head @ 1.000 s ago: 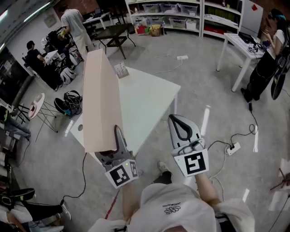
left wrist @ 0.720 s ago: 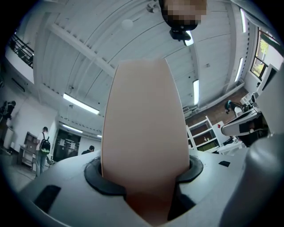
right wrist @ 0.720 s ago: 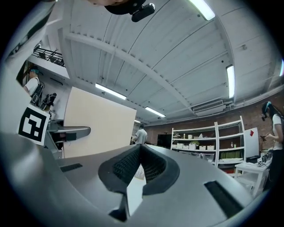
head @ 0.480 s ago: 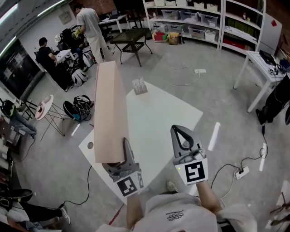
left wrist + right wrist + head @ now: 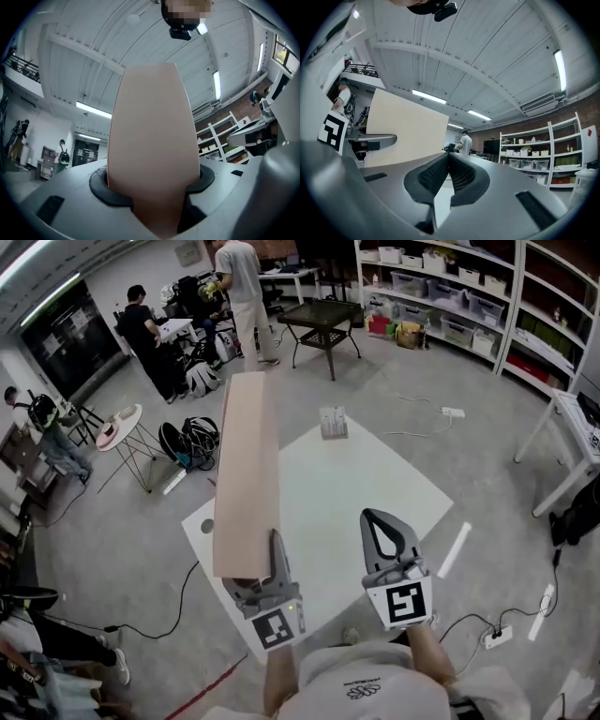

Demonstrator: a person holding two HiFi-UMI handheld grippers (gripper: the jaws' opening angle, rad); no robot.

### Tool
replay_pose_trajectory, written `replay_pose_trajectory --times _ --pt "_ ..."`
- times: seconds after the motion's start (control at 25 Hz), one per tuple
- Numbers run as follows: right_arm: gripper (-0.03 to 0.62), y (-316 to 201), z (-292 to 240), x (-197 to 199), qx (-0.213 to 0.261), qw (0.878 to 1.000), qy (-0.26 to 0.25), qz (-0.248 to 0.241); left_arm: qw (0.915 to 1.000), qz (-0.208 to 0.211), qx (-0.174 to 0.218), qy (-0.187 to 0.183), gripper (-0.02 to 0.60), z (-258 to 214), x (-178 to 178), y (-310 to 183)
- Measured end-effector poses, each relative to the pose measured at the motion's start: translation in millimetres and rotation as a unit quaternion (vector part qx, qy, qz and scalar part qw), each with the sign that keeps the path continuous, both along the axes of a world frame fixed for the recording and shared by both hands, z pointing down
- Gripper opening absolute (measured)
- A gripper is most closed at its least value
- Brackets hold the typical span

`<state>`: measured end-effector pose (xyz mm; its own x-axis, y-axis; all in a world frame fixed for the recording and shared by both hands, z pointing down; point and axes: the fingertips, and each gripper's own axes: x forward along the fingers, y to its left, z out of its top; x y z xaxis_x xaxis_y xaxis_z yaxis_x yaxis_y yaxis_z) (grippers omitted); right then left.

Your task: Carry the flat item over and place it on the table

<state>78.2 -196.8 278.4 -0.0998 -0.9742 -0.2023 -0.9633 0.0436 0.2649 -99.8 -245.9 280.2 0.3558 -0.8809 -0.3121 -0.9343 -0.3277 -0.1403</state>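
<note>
Holding the pink flat board [image 5: 246, 474] upright over the table [image 5: 375, 474], toward its 9 o'clock edge, you have the left gripper [image 5: 265, 568] clamped on its lower end. The right gripper [image 5: 380, 521], at 3 o'clock, is closed and empty. Laying it flat is yet to come.

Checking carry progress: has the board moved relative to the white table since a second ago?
Yes. The board, held by the left gripper, has come forward toward the table.

Open tabletop [image 5: 375, 493], small stand [image 5: 332, 422] at far corner
</note>
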Motion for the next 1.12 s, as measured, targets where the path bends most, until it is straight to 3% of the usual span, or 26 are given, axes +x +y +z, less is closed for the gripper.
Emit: replay_pose_trajectory --times 0.12,0.28,0.68,0.84,1.12 --pt "0.012 -4.9 -9.4 -12.2 0.014 0.999 -0.01 -0.031 0.9991 -0.039 0.004 -0.017 0.294 -2.5 -10.7 11.8" --pt "0.012 -9.0 1.5 -6.2 0.013 0.996 -0.033 -0.083 0.9959 -0.09 -0.003 0.001 0.295 10.6 -16.0 34.0" --pt "0.012 -68.6 -0.2 -23.9 -0.034 0.979 -0.027 -0.198 0.9703 -0.241 -0.005 0.018 0.292 3.0 -54.2 40.9" --pt "0.012 -80.2 -12.5 -21.2 -0.003 0.971 -0.029 -0.237 0.9595 -0.28 0.003 0.028 0.293 -2.2 -53.6 39.3" --pt "0.012 -93.6 -16.1 -0.5 0.0 0.967 -0.044 -0.249 0.9478 -0.317 -0.006 0.033 0.293 -2.0 -42.5 41.9"
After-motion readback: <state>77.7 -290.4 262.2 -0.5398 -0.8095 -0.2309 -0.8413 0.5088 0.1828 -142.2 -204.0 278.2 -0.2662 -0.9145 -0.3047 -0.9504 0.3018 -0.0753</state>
